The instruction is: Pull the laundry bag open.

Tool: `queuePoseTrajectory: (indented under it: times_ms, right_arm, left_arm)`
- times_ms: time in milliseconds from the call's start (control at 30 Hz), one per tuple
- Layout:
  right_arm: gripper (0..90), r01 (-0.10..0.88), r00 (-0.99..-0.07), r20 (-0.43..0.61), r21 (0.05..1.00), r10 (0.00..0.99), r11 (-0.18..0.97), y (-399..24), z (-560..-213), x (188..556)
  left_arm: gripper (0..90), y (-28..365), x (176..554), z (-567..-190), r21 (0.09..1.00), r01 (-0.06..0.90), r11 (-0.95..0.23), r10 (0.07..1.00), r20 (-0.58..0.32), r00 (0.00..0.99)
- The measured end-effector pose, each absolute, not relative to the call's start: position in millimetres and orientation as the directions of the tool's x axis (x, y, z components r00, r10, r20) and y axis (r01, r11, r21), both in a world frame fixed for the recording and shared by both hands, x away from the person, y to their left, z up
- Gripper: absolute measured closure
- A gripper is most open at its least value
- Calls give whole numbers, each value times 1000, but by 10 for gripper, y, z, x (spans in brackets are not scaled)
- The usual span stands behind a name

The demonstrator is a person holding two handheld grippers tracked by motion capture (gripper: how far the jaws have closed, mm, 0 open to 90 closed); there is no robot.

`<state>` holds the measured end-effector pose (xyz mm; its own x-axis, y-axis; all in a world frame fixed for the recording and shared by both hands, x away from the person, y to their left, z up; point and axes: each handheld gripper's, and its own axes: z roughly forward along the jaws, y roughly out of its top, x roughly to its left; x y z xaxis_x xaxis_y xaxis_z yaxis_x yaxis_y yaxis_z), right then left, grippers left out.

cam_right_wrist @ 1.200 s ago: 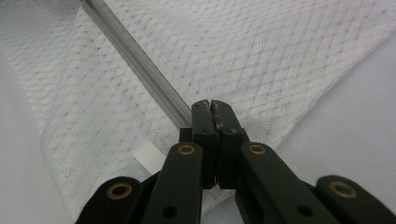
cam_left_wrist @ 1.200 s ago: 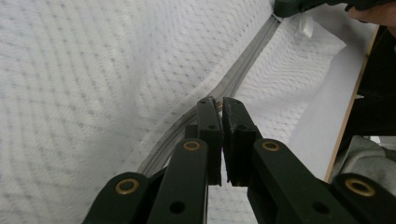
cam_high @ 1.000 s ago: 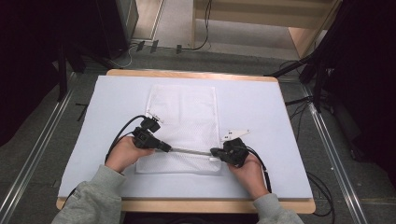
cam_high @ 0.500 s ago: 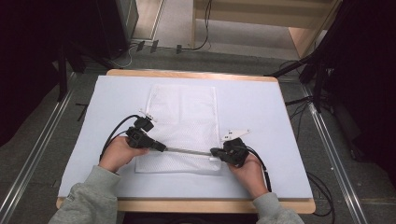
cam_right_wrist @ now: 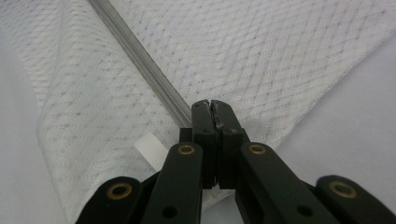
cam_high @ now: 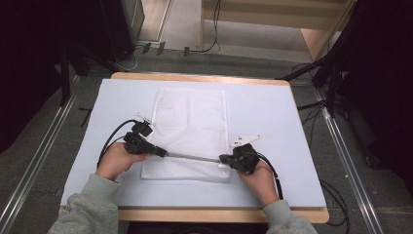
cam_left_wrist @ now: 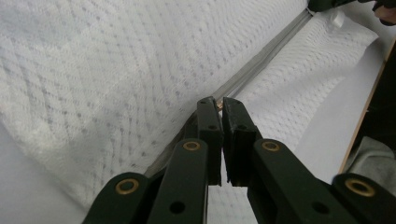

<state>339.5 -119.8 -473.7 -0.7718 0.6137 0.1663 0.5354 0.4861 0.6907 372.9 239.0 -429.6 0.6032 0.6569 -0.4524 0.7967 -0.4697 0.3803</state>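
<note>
A white mesh bag (cam_high: 190, 117) lies flat on the pale mat (cam_high: 277, 122). A grey zipper (cam_high: 195, 157) runs across its near end. My left gripper (cam_high: 164, 154) is at the zipper's left part, shut on the small zipper pull (cam_left_wrist: 217, 103), which shows between the jaw tips in the left gripper view. My right gripper (cam_high: 223, 159) is shut on the bag's edge at the zipper's right end (cam_right_wrist: 184, 116). The zipper (cam_right_wrist: 135, 46) runs away up and left in the right gripper view. A white ribbed tag (cam_right_wrist: 152, 149) sticks out beside the right jaws.
The mat covers a wooden table (cam_high: 195, 77) with its near edge just behind the person's sleeves. Cables (cam_high: 272, 170) trail from both grippers. Metal rails (cam_high: 29, 170) and floor cables flank the table. Dark stands rise at the far left and right.
The left gripper has slid left along the zipper with the pull in its jaws, so the grey stretch between the two grippers is longer. The right gripper has stayed put.
</note>
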Motion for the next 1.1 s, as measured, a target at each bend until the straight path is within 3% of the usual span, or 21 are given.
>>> queuePoseTrajectory:
  times_ms: [1100]
  right_arm:
    - [900, 539, -782, 178, 675, 597, 504, -1198, -4722, 3427]
  left_arm:
    - [882, 2827, 3607, -4250, 410, 825, -389, 667, -492, 559]
